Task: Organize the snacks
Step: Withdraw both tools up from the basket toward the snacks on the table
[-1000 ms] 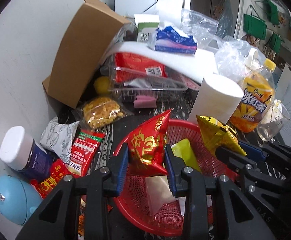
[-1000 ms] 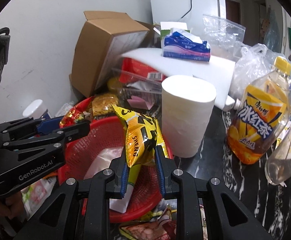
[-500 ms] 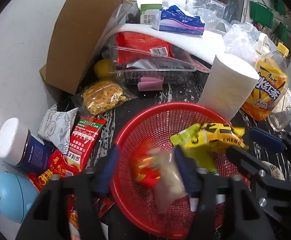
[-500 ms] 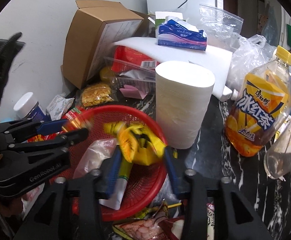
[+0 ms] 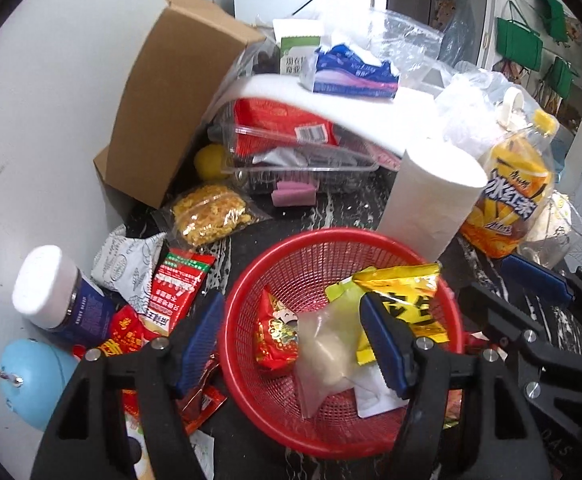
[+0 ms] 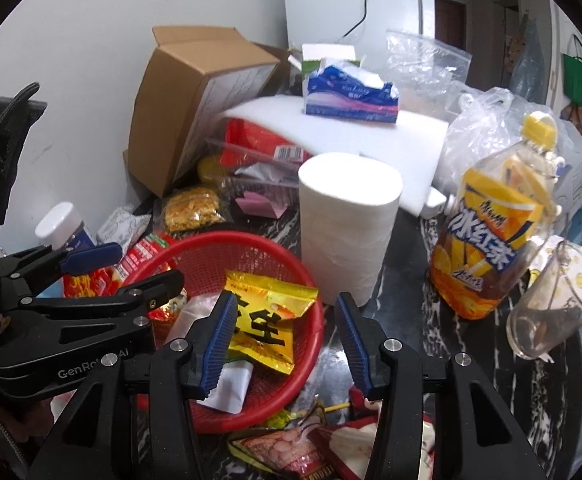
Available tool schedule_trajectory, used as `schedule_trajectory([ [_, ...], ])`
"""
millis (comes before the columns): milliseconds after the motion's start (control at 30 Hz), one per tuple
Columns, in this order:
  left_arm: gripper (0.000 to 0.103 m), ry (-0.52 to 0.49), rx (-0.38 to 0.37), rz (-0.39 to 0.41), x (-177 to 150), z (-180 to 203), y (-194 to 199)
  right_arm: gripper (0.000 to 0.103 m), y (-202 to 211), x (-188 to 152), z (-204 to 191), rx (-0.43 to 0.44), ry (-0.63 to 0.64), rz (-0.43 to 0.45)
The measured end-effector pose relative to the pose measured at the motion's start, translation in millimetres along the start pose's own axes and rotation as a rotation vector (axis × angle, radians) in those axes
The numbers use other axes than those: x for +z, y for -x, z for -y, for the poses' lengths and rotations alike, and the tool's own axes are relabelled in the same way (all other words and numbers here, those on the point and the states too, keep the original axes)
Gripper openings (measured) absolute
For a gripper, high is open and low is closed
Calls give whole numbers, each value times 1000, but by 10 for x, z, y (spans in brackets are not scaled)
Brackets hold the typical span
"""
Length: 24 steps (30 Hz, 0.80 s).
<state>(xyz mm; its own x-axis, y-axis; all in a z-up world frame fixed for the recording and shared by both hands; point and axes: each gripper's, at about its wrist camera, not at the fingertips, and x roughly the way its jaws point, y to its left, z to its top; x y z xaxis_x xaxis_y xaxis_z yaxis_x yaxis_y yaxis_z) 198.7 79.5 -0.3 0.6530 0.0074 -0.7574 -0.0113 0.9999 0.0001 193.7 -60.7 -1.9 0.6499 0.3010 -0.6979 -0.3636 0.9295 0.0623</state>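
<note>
A red mesh basket (image 5: 315, 256) (image 6: 211, 252) sits on the dark marbled counter. In it lie a red-and-gold snack packet (image 5: 275, 336), a clear pouch (image 5: 327, 352) and a yellow snack packet (image 5: 407, 300) (image 6: 267, 312). My left gripper (image 5: 291, 340) is open and empty just above the basket's near rim. My right gripper (image 6: 287, 336) is open and empty above the basket's right rim. Each gripper shows in the other's view, the right one (image 5: 527, 300) and the left one (image 6: 131, 268).
Loose red snack packets (image 5: 175, 292), a yellow snack bag (image 5: 211, 216) and a white-capped jar (image 5: 55, 296) lie left of the basket. A paper roll (image 6: 347, 224), iced-tea bottle (image 6: 491, 236), glass cup (image 6: 551, 300), cardboard box (image 5: 171, 112) and clear tray (image 5: 299, 156) crowd around. More packets (image 6: 291, 452) lie in front.
Both grippers opened. The red-and-gold packet dropped from the left gripper and the yellow packet from the right gripper into the basket; both grippers drew back slightly.
</note>
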Motion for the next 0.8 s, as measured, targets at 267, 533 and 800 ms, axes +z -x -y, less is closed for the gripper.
schedule_trajectory([
  [267, 69, -17, -12, 91, 65, 121, 529, 50, 454, 53, 29, -19, -18, 67],
  [533, 69, -45, -45, 172, 36, 303, 1077, 50, 976, 76, 51, -58, -26, 145],
  [800, 69, -88, -71, 233, -95, 523, 1488, 55, 1505, -46, 82, -108, -27, 217],
])
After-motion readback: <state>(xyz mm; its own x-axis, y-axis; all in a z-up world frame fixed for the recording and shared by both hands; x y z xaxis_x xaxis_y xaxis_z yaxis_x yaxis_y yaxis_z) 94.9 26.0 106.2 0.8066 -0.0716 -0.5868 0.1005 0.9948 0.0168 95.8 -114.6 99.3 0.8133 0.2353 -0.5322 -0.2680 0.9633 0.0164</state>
